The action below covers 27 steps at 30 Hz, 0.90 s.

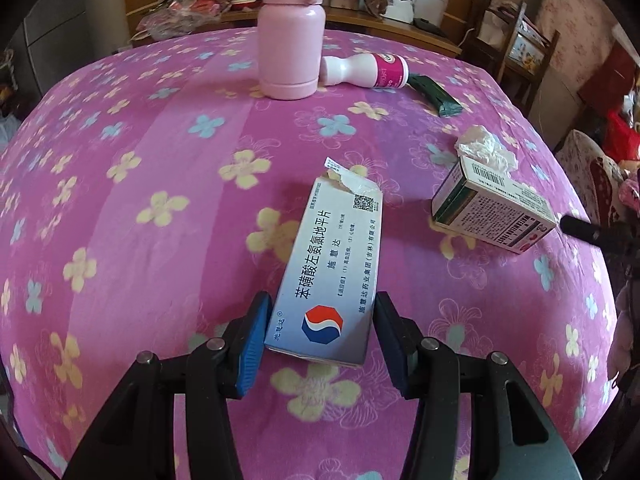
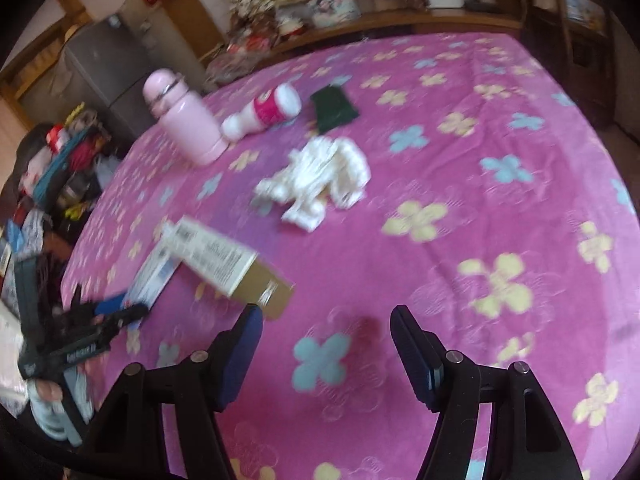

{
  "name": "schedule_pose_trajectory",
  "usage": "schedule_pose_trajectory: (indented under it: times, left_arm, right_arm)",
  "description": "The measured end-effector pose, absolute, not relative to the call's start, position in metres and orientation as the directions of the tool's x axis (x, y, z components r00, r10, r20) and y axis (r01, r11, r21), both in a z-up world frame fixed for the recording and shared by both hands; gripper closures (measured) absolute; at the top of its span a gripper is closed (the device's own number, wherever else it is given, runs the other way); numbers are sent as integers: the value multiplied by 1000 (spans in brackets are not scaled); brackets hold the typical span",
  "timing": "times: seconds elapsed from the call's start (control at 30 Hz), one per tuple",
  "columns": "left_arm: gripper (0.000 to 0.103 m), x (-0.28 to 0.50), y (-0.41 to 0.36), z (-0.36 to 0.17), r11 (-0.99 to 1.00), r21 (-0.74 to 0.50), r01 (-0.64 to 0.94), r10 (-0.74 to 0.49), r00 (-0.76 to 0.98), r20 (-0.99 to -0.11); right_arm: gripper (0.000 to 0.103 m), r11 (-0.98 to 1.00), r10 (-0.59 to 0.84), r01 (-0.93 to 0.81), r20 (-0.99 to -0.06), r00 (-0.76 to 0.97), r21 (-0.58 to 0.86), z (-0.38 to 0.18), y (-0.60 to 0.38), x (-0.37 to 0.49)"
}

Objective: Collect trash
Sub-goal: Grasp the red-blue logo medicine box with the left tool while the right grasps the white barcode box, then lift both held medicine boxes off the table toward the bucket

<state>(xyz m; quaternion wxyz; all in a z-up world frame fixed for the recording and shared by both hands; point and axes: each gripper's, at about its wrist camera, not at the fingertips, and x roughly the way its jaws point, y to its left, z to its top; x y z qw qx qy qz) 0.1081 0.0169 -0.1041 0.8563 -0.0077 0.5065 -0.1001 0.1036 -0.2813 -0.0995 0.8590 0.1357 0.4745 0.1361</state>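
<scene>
A blue-and-white medicine box (image 1: 332, 272) with a torn far flap lies on the pink flowered cloth (image 1: 160, 168). My left gripper (image 1: 322, 304) is shut on its near end, a blue pad pressed to each side. The right wrist view shows that same left gripper (image 2: 120, 310) at the left, holding the box (image 2: 156, 276). A white-and-green carton (image 1: 492, 208) lies to its right, its open brown end (image 2: 264, 284) just beyond my right gripper's left finger. My right gripper (image 2: 326, 328) is open over bare cloth. A crumpled white tissue (image 2: 320, 180) lies farther back.
A pink flask (image 1: 290, 40) stands at the far side. Beside it lie a white-and-pink bottle (image 1: 368, 72) and a dark green packet (image 1: 434, 98). Wooden furniture and chairs (image 1: 516, 48) ring the cloth's far edge. Clutter (image 2: 60, 168) is piled off its left edge.
</scene>
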Motion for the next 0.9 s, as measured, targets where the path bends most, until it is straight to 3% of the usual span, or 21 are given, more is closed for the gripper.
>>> schedule_pose_trajectory:
  times: [0.17, 0.43, 0.47, 0.53, 0.57, 0.67, 0.73, 0.8, 0.9]
  left_arm:
    - [50, 100, 14, -108, 982, -101, 160, -164, 451, -877]
    - [49, 99, 16, -105, 982, -109, 157, -170, 453, -875]
    - [48, 100, 16, -105, 982, -103, 157, -165, 456, -875]
    - [42, 103, 15, -105, 984, -95, 150, -156, 471, -869]
    - [42, 105, 14, -105, 984, -91, 150, -153, 475, -866]
    - [42, 111, 12, -106, 986, -79, 145, -140, 480, -866]
    - [42, 116, 10, -109, 986, -77, 146, -138, 469, -873]
    - [42, 122, 8, -111, 987, -67, 147, -128, 466, -875]
    - [42, 130, 4, -111, 988, -47, 145, -111, 468, -877]
  right_arm:
    - [28, 905, 424, -271, -726, 541, 327, -75, -255, 110]
    - [29, 901, 415, -321, -798, 436, 293, -98, -213, 131]
    - [32, 901, 418, -312, -801, 428, 302, -100, -212, 128]
    - [54, 889, 445, -307, -800, 402, 340, -98, -210, 117]
    - [54, 892, 439, -300, -808, 392, 338, -98, -208, 110]
    - [53, 892, 431, -329, -805, 408, 311, -92, -199, 98]
    - [38, 908, 386, -336, -812, 439, 250, -86, -197, 96]
    - [33, 924, 341, -331, -807, 482, 193, -80, -196, 100]
    - [33, 912, 344, -375, -804, 486, 163, -76, -188, 110]
